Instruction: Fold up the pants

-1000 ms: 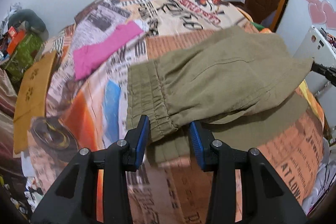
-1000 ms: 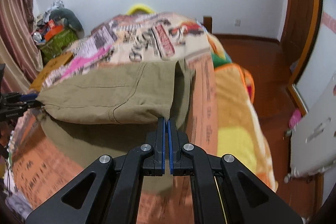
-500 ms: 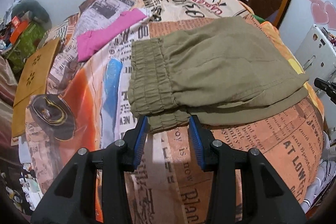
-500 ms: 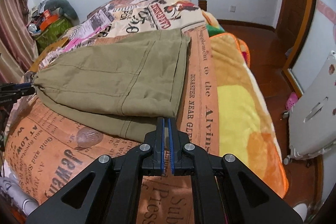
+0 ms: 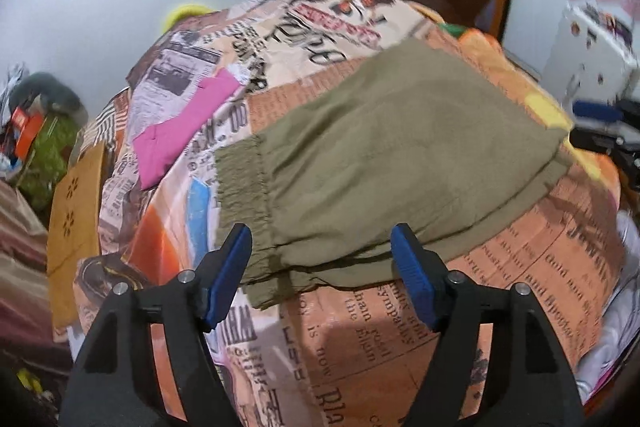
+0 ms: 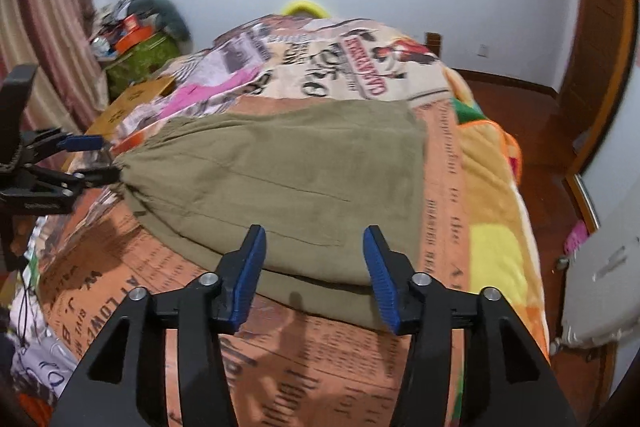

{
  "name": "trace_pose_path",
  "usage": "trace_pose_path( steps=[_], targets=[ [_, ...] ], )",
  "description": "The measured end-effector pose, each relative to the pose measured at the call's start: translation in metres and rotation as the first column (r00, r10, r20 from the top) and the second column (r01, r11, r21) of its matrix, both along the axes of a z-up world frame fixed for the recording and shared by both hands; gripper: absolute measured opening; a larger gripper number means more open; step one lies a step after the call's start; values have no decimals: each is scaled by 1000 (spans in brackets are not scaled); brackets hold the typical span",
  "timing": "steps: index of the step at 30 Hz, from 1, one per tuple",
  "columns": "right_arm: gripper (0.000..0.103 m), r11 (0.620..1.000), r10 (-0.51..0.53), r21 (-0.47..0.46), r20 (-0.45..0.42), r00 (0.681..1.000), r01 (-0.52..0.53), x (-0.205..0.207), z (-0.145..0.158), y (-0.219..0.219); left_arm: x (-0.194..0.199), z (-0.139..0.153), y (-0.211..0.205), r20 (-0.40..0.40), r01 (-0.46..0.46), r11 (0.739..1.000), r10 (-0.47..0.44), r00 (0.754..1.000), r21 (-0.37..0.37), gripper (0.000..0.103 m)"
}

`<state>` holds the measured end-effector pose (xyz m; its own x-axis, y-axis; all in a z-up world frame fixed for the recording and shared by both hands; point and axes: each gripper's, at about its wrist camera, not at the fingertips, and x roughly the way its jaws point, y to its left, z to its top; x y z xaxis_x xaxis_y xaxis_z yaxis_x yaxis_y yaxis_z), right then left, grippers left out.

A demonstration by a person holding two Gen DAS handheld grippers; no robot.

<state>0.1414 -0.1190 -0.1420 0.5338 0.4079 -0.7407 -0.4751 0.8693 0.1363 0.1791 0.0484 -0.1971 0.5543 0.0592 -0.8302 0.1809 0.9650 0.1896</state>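
The olive-green pants lie folded flat on the bed, with the elastic waistband at the left end. My left gripper is open and empty, hovering just above the near waistband corner. In the right wrist view the pants fill the middle of the bed. My right gripper is open and empty above their near edge. The left gripper shows at the left, and the right gripper shows at the right of the left wrist view.
The bed has a newspaper-print blanket. A pink cloth lies behind the pants. A cardboard piece sits at the bed's left edge. Clutter is piled by the curtain. A white appliance stands on the right.
Both grippers have opened and let go of the pants, which have settled flat on the bed. Both have drawn back slightly from the cloth.
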Motion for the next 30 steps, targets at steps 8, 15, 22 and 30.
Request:
trace_pose_path(
  steps=[8,15,22,30],
  targets=[
    [52,993,105,-42,-48,993,-107,0,-20,35,9,-38,-24,-86,90,992,-83,993,91,72],
    [52,983,169,-55,-81,982,-174,3,-30,59,23,-31,-24,-60,84,994,-80,995,64,72],
    [52,966,242,-72,-98,965,-250,13,-36,84,33,-14,-17,-39,59,998,-60,997,-12,72],
    [45,964,259,-43,-92,961,-264,27,-36,86,31,-9,-16,-43,56,996,-59,997,-68,72]
  ],
)
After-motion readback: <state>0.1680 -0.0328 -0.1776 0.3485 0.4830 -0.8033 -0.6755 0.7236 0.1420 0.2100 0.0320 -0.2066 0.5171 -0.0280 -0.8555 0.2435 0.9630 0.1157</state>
